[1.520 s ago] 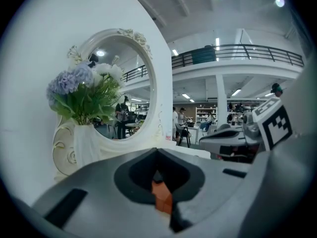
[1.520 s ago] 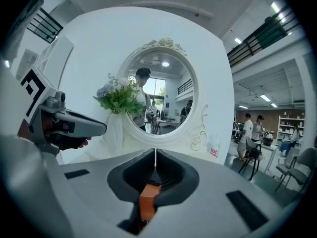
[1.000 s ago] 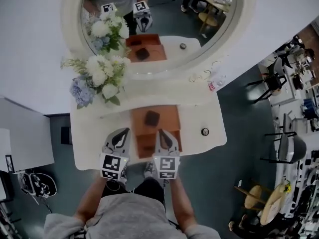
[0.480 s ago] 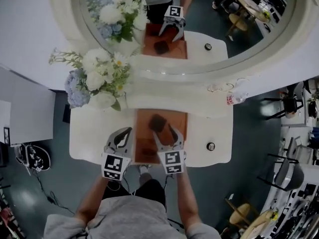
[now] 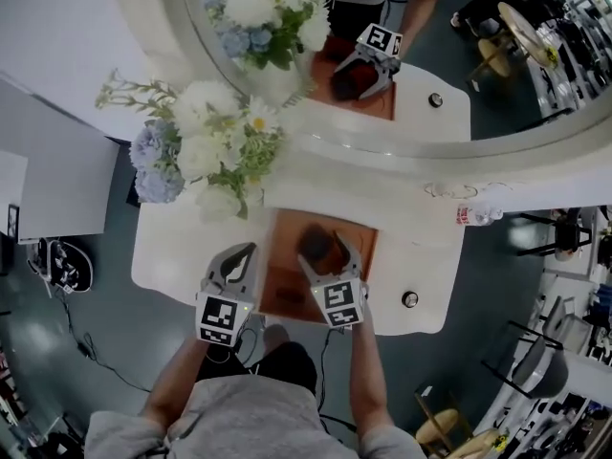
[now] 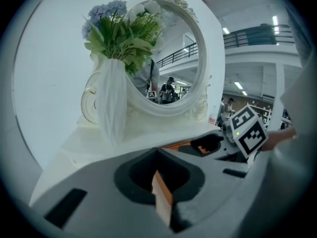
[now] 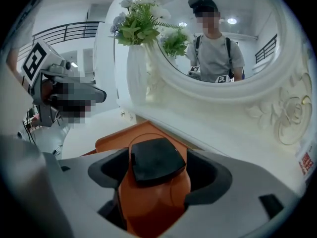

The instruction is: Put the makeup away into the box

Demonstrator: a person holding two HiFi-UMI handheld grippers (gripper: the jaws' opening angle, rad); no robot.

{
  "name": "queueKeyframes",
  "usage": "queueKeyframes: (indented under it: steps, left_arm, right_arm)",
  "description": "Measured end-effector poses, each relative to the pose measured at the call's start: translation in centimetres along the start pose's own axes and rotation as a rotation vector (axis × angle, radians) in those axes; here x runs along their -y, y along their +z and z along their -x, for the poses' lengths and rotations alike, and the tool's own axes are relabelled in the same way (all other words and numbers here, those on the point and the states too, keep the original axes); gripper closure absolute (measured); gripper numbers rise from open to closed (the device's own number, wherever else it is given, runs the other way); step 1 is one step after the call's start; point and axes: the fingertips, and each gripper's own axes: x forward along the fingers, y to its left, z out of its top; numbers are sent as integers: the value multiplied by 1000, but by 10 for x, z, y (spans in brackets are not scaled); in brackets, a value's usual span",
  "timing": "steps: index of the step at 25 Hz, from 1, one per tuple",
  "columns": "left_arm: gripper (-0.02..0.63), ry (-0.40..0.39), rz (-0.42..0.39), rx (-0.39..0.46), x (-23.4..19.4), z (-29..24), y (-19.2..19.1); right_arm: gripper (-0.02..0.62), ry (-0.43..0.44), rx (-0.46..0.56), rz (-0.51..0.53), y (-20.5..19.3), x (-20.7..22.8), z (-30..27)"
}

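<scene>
An orange box (image 5: 285,293) stands open on the white vanity table (image 5: 172,247), and a black square compact (image 5: 314,244) lies in it. My right gripper (image 5: 327,250) hangs over the box. Its jaws are opening on either side of the compact (image 7: 156,160), and the pads do not press on it. My left gripper (image 5: 244,253) sits just left of the box with its jaws together. A thin orange-tan strip (image 6: 161,202) shows edge-on in the hollow between them; what it is I cannot tell.
A white vase of flowers (image 5: 215,151) stands at the back left, close to the box. The big oval mirror (image 5: 382,65) rises behind. A small round jar (image 5: 410,299) sits right of the box, and a small bottle (image 5: 473,215) lies further back.
The right gripper has come forward and down over the box, and its jaws have gone from shut to wide around the compact. The left gripper has stayed beside the box.
</scene>
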Motion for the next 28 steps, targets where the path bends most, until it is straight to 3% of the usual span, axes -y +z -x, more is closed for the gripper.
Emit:
queueKeyframes:
  steps: [11, 21, 28]
  left_arm:
    - [606, 31, 19, -2, -4, 5, -4]
    - [606, 16, -3, 8, 0, 13, 1]
    - [606, -42, -44, 26, 15, 18, 10]
  right_arm:
    - [259, 48, -67, 39, -3, -3, -2]
    - [265, -8, -25, -43, 6, 1, 11]
    - [267, -54, 9, -82, 10, -4, 48]
